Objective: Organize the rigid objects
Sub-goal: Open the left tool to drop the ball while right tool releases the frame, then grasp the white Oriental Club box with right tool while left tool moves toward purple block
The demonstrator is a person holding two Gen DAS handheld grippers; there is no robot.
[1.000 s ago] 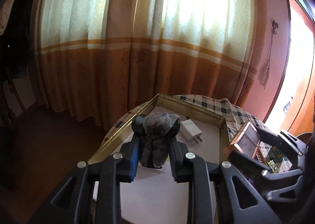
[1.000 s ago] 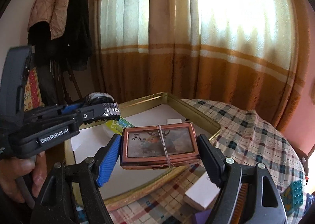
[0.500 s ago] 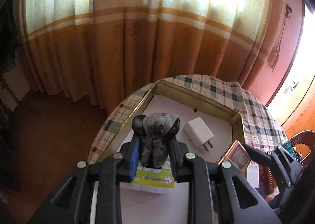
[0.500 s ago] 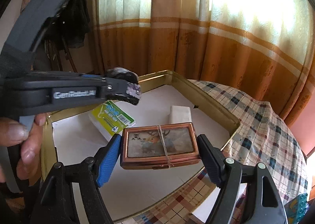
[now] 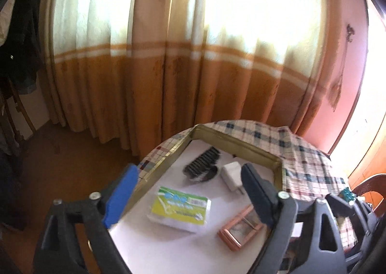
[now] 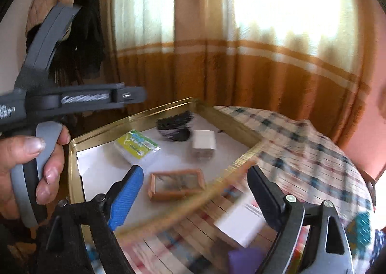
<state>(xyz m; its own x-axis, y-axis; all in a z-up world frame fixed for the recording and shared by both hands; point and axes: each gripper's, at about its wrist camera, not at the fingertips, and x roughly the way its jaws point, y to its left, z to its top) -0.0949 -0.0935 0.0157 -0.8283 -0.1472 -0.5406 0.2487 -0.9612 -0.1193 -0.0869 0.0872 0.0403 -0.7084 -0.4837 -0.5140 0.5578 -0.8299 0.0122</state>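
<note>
1. Tray [image 6: 130,118]: shiny gold metal rim, matt white liner.
2. Case [image 6: 177,183]: coppery frame, between the right fingers.
3. Charger [image 5: 231,175]: smooth white plastic.
4. Packet [image 5: 179,208]: glossy wrap.
5. Tablecloth [image 5: 304,153]: checked cloth.
6. Curtain [image 5: 193,81]: matt fabric.

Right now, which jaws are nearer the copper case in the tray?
Right. The right gripper, jaws opening, empty, sits just behind the copper case. The left gripper hangs over the green packet, beside the case.
</note>
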